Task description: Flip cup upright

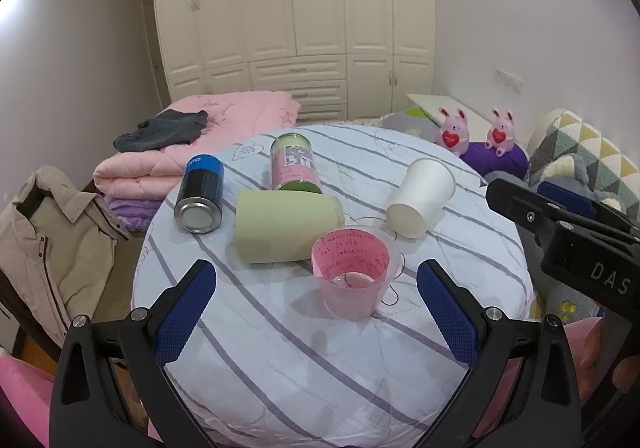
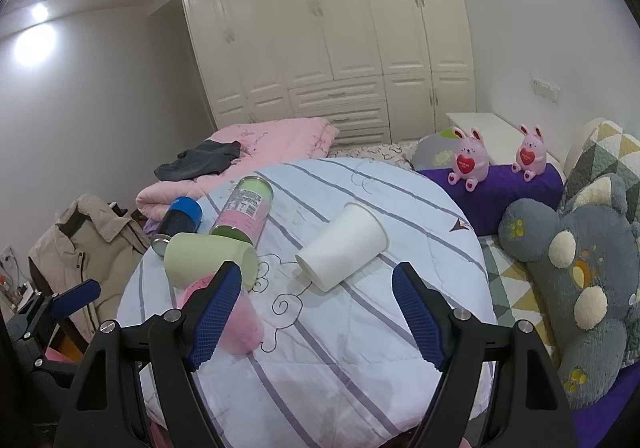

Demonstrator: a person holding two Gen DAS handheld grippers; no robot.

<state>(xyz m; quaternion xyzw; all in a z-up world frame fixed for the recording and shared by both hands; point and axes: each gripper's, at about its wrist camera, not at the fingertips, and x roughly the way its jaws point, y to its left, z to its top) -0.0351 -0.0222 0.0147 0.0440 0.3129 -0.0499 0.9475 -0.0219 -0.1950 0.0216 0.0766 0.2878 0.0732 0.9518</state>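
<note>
Since both grippers hover with jaws spread wide and nothing between them, the step in hand looks like the approach to a cup lying on its side, and it pays to choose the target before closing in. Nearest the left gripper the pink cup already stands mouth-up on the striped quilt, so it seems to need no work. Just beyond it the green cup lies on its side, touching the pink one, with the green-and-pink can against its far side and the blue-capped can lying near its left. Ahead of the right gripper the white paper cup lies tilted on its side, well apart from the rest, base towards the camera and mouth away. That one is the easier take: I would bring the right gripper down across its mid-wall, squeeze lightly because thin paper may buckle, then rotate the wrist until the mouth faces up and set it down gently, since the soft quilt gives poor footing.
</note>
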